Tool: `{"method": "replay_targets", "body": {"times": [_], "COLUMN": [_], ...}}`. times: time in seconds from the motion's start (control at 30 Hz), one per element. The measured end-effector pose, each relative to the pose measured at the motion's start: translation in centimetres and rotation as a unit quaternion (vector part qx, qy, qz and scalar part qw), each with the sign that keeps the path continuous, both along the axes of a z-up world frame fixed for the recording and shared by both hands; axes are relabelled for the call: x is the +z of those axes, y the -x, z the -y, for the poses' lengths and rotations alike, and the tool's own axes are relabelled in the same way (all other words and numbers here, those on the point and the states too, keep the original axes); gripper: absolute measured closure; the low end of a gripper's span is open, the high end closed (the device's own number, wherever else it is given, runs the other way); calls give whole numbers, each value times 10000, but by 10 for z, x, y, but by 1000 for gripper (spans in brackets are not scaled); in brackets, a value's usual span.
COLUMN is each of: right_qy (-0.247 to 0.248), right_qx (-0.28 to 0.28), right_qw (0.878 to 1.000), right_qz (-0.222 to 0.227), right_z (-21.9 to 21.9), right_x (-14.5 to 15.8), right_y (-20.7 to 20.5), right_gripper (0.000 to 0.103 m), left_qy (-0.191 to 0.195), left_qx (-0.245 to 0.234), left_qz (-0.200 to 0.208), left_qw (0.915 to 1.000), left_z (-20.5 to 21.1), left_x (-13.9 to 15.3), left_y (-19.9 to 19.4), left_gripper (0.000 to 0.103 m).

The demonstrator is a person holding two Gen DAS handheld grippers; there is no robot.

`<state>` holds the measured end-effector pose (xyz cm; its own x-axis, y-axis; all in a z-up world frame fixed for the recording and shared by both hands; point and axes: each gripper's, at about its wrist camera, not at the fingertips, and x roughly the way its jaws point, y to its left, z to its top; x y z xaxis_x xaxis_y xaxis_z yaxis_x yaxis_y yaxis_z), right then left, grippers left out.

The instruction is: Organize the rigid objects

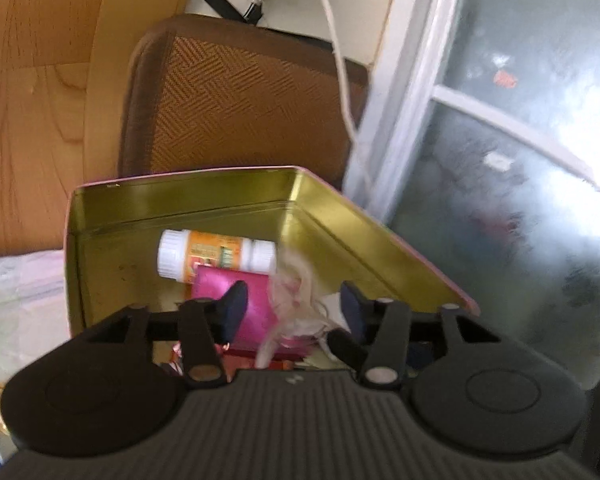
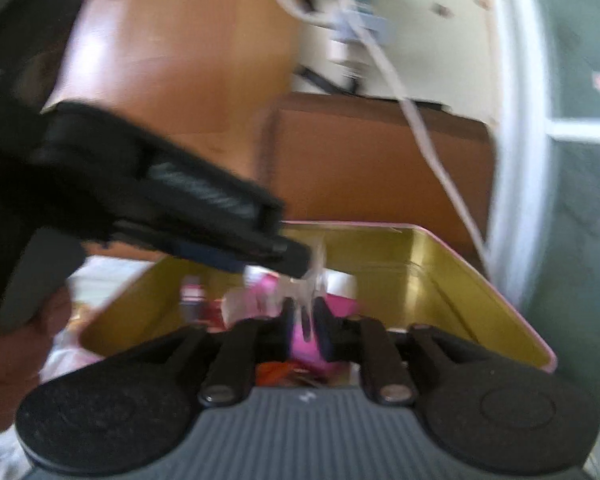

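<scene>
Right gripper (image 2: 303,322) up close, fingers pinched nearly together on a clear crinkly wrapper (image 2: 310,288), though blur makes the contact hard to confirm. Just beyond its tips, the left gripper (image 1: 292,306) hangs over the gold-lined tin (image 1: 204,200) with its fingers spread wide, gripping nothing, the same filmy wrapper (image 1: 294,280) between them. Under those tips lies a magenta box (image 1: 256,300). Past it, a white-capped bottle (image 1: 216,255) lies on its side near the tin's back wall. Farther off, a woven brown cushion (image 1: 236,104), with a white cable (image 1: 340,60) trailing down over it.
</scene>
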<state>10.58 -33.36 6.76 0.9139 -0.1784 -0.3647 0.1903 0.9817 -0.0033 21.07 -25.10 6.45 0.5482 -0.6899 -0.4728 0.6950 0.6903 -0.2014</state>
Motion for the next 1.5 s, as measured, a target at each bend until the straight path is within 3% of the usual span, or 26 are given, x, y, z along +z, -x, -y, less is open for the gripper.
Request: {"method": "replay_targets", "body": {"times": [0.1, 0.23, 0.37, 0.47, 0.53, 0.63, 0.73, 0.8, 0.97, 1.03, 1.17, 1.33, 1.43, 1.5], "right_qy": [-546, -767, -909, -948, -1014, -1113, -982, -770, 120, 331, 977, 1027, 1042, 990], "right_qx": [-88, -153, -255, -372, -430, -194, 672, 1410, 2259, 2173, 1901, 1915, 1716, 1611], "right_qw": [9985, 9966, 9940, 9914, 9883, 9841, 9821, 9797, 9741, 9750, 9741, 9697, 9713, 9720], "right_qz": [9, 245, 560, 826, 1055, 1369, 1459, 1201, 80, -334, -733, -1120, -1276, -1399], "right_z": [22, 35, 40, 43, 44, 32, -9, -51, -145, -167, -195, -206, -206, -201], "right_x": [-9, -6, -1, 3, 6, 18, 32, 36, 18, 6, -12, -26, -35, -39], "right_y": [3, 12, 27, 33, 40, 48, 52, 45, -5, -31, -72, -102, -111, -113], "right_gripper": [66, 66, 66, 66, 65, 65, 65, 65, 70, 74, 74, 71, 64, 67], "left_qy": [94, 352, 505, 388, 210, -1, -19, 148, 335, 444, 447, 412, 364, 334], "left_qx": [180, 490, 950, 1499, 2012, 2783, 3378, 3501, 3376, 3269, 3098, 2994, 2956, 2953], "left_qz": [13, 44, 325, 576, 568, 97, -351, -598, -631, -619, -457, -339, -332, -336], "left_qw": [9998, 9982, 9937, 9863, 9777, 9604, 9406, 9347, 9386, 9420, 9487, 9526, 9540, 9542], "left_z": [-10, -39, -94, -149, -191, -251, -296, -312, -307, -306, -305, -304, -303, -303], "left_x": [-3, 5, 16, 14, 4, -19, -40, -48, -50, -52, -60, -69, -72, -73], "left_y": [-1, 5, 28, 50, 59, 59, 55, 50, 44, 46, 52, 53, 51, 52], "left_gripper": [48, 48, 46, 44, 44, 44, 45, 46, 46, 46, 46, 46, 46, 46]}}
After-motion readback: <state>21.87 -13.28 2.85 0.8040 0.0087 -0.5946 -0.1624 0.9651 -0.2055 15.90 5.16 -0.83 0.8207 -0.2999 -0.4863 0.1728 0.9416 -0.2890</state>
